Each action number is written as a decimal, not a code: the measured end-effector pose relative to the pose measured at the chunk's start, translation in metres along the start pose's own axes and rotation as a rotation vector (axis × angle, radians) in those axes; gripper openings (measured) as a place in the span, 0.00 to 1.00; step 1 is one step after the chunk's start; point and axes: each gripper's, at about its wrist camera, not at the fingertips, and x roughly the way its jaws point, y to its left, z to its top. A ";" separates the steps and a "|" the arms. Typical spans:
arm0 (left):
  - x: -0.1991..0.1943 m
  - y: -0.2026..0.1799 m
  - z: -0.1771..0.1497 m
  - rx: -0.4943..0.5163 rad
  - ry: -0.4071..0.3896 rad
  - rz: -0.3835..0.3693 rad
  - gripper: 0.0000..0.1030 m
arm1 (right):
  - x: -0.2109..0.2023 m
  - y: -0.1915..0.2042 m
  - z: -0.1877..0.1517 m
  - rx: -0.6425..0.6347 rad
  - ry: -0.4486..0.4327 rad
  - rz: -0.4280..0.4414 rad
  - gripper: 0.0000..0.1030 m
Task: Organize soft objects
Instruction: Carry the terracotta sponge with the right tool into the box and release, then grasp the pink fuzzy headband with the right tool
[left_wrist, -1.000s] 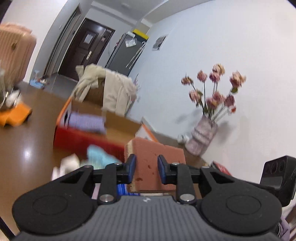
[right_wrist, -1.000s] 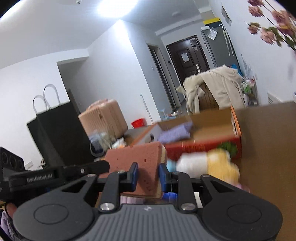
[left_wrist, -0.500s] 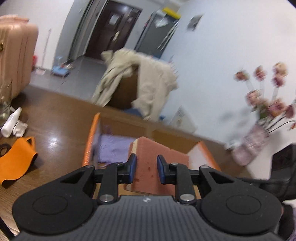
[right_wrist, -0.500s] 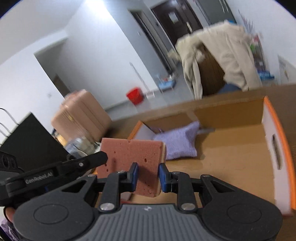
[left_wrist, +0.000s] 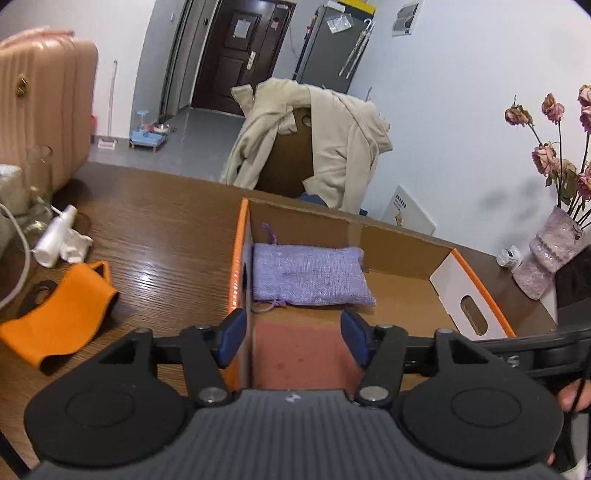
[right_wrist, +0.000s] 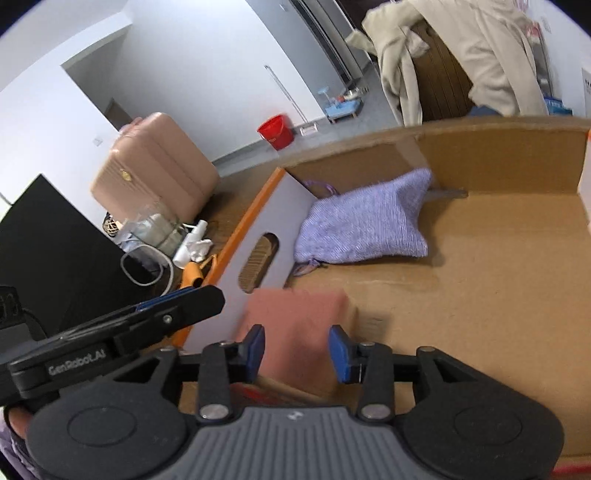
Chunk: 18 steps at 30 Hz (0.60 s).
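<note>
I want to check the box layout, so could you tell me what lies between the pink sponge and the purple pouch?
Only bare cardboard box floor separates pink sponge from purple pouch, clearest in the right wrist view.

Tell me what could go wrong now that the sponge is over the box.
Both grippers, left gripper and right gripper, have just been opening around the pink sponge.
1. It sits near the box's side wall and may land tilted against it.
2. It could bounce onto the purple pouch.
</note>
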 end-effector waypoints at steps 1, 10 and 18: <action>-0.008 0.000 0.000 0.000 -0.016 0.014 0.64 | -0.012 0.004 -0.001 -0.012 -0.023 -0.005 0.39; -0.103 -0.016 -0.010 0.053 -0.153 0.043 0.76 | -0.151 0.024 -0.031 -0.159 -0.247 -0.094 0.53; -0.178 -0.050 -0.058 0.157 -0.255 0.010 0.92 | -0.247 0.035 -0.100 -0.252 -0.353 -0.208 0.63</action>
